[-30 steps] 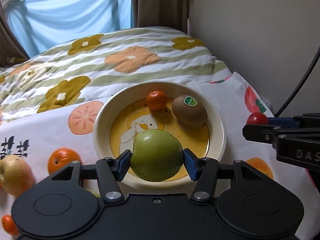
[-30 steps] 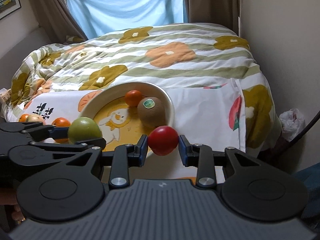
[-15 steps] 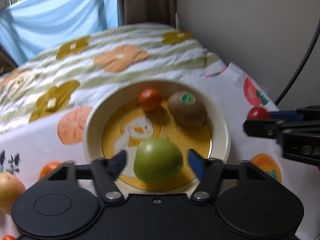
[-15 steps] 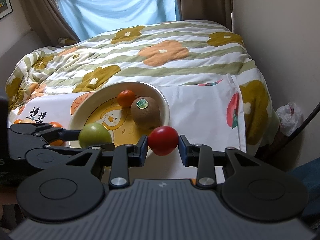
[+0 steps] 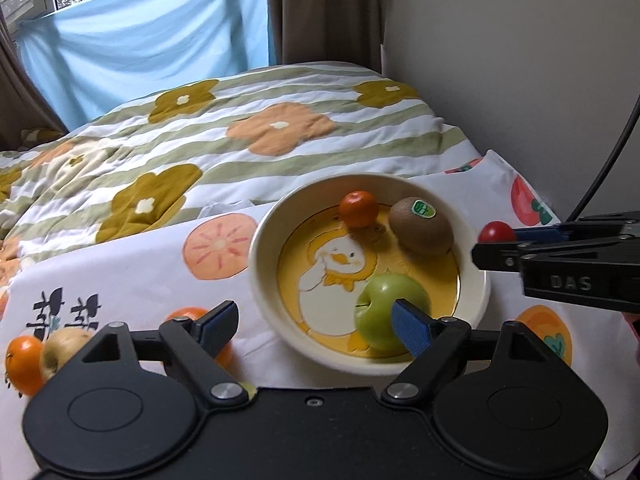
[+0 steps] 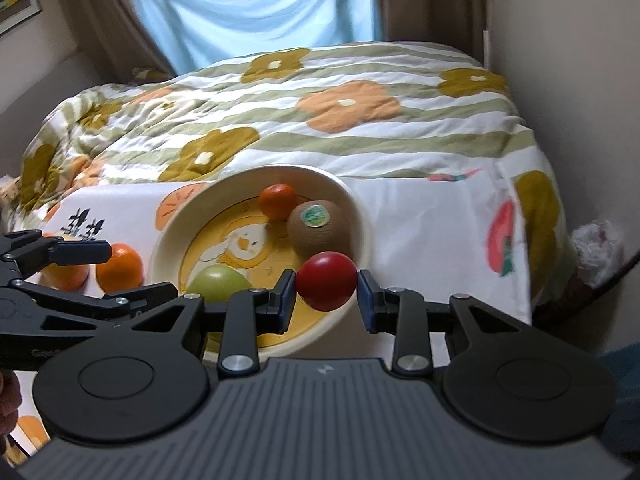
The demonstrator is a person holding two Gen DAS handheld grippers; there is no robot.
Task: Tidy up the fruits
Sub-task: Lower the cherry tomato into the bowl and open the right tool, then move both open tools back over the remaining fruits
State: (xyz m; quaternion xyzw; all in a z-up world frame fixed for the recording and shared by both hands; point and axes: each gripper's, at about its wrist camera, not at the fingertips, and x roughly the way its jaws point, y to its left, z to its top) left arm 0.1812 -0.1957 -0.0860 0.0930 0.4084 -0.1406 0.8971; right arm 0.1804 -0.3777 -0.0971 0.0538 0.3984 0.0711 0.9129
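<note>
A cream bowl (image 5: pixel 260 248) with a yellow duck picture holds a tangerine (image 5: pixel 359 208), a stickered kiwi (image 5: pixel 420 226) and a green apple (image 5: pixel 384 304). My left gripper (image 5: pixel 314 320) is opening over the bowl's near-left rim. Nothing is between its jaws, and the apple lies in the bowl just beyond the right finger (image 5: pixel 412 326). My right gripper (image 6: pixel 326 292) is shut on a small red fruit (image 6: pixel 326 286) above the bowl's near-right rim (image 6: pixel 320 326), close to the kiwi (image 6: pixel 320 228).
On the fruit-print cloth (image 5: pixel 132 280) left of the bowl lie an orange (image 5: pixel 22 360), a yellowish apple (image 5: pixel 60 348) and another orange (image 6: pixel 120 266). A flowered quilt (image 5: pixel 280 132) lies behind. A wall and a black cable (image 5: pixel 612 152) are on the right.
My left gripper let go of the green apple, which now rests in the bowl, and shifted left. The right gripper carried the red fruit closer over the bowl's rim.
</note>
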